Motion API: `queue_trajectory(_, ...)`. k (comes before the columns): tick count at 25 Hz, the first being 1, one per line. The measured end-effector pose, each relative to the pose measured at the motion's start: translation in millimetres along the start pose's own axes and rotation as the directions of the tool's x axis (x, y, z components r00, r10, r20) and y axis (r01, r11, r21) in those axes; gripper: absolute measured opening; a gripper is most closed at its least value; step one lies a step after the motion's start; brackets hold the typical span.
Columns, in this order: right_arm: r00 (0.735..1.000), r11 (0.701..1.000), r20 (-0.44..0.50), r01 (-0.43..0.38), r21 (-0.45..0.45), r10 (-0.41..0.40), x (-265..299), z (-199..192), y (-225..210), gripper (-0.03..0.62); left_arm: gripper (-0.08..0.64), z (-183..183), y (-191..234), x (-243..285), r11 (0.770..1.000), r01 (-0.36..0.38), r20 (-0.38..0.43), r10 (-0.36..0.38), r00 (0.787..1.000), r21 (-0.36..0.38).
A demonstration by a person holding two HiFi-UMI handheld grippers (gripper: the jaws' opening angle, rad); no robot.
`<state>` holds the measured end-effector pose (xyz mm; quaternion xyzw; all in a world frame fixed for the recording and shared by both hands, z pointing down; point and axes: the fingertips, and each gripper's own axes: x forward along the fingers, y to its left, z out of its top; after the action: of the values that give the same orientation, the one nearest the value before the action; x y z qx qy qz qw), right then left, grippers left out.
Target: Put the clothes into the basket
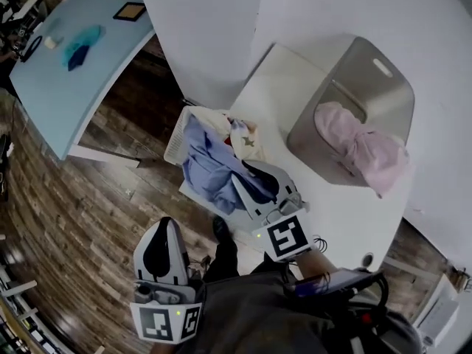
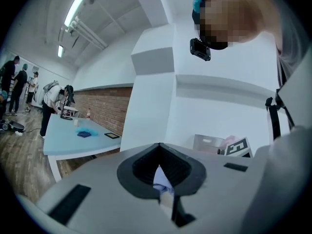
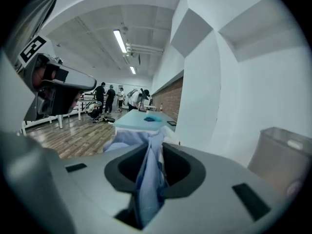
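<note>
Blue garment (image 1: 208, 162), judged soft and limp, is pinched at a bunched fold by jaws of the right gripper (image 3: 148, 172); those of the left gripper (image 2: 161, 173) are closed, empty.

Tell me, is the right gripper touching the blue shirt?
Touching. The right gripper view shows the right gripper shut on the blue shirt: a fold of the cloth is pinched between its two jaws, with no gap.
</note>
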<state>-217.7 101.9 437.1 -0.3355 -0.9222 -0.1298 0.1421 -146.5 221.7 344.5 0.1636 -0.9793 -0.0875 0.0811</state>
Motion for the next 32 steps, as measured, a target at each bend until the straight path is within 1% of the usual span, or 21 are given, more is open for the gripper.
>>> queue_trajectory(4,0.994,0.999,0.103,0.039,-0.035,-0.035,-11,54,-12,0.089,0.008,31,-6,-19,1.000,-0.008,0.079,0.006,0.997,0.027)
queue_trajectory(7,0.976,0.992,0.199,0.107,-0.067,-0.092,-23,100,-39,0.089,0.008,59,-11,-13,0.999,0.005,0.155,-0.012,0.988,0.046)
queue_trajectory(10,0.953,0.984,0.266,0.169,-0.057,-0.148,-56,132,-75,0.090,0.008,81,-36,-6,0.998,0.024,0.218,-0.036,0.975,0.059)
queue_trajectory(11,0.944,0.981,0.287,0.186,-0.051,-0.164,-68,143,-82,0.091,0.008,87,-42,-9,0.997,0.032,0.238,-0.046,0.970,0.063)
queue_trajectory(13,0.922,0.972,0.334,0.230,-0.056,-0.199,-88,167,-81,0.091,0.008,94,-43,-22,0.996,0.054,0.269,-0.069,0.961,0.064)
queue_trajectory(15,0.897,0.954,0.370,0.289,-0.077,-0.242,-109,183,-83,0.091,0.008,92,-45,-29,0.994,0.089,0.284,-0.102,0.953,0.057)
queue_trajectory(16,0.884,0.943,0.383,0.323,-0.083,-0.269,-124,188,-93,0.091,0.008,91,-55,-26,0.992,0.113,0.287,-0.124,0.950,0.057)
queue_trajectory(18,0.857,0.914,0.392,0.396,-0.085,-0.335,-162,190,-127,0.091,0.008,94,-90,-12,0.984,0.168,0.290,-0.180,0.940,0.065)
queue_trajectory(21,0.822,0.860,0.357,0.502,-0.089,-0.443,-212,176,-169,0.092,0.008,96,-135,3,0.965,0.252,0.287,-0.262,0.921,0.072)
queue_trajectory(22,0.815,0.846,0.336,0.527,-0.086,-0.473,-222,166,-179,0.092,0.008,94,-145,5,0.959,0.276,0.284,-0.285,0.916,0.071)
queue_trajectory(24,0.811,0.831,0.281,0.552,-0.072,-0.514,-234,143,-197,0.092,0.008,90,-163,9,0.948,0.311,0.274,-0.318,0.908,0.069)
queue_trajectory(26,0.822,0.831,0.204,0.553,-0.061,-0.532,-231,116,-213,0.098,0.008,88,-174,16,0.941,0.333,0.263,-0.338,0.904,0.066)
queue_trajectory(28,0.840,0.841,0.124,0.538,-0.063,-0.528,-224,90,-220,0.124,0.008,84,-182,23,0.935,0.349,0.247,-0.352,0.903,0.060)
queue_trajectory(31,0.870,0.867,0.025,0.492,-0.078,-0.492,-219,61,-214,0.224,0.008,74,-190,30,0.930,0.364,0.212,-0.365,0.907,0.042)
queue_trajectory(32,0.881,0.878,0.003,0.473,-0.070,-0.474,-218,54,-210,0.238,0.008,69,-191,32,0.930,0.367,0.198,-0.366,0.909,0.035)
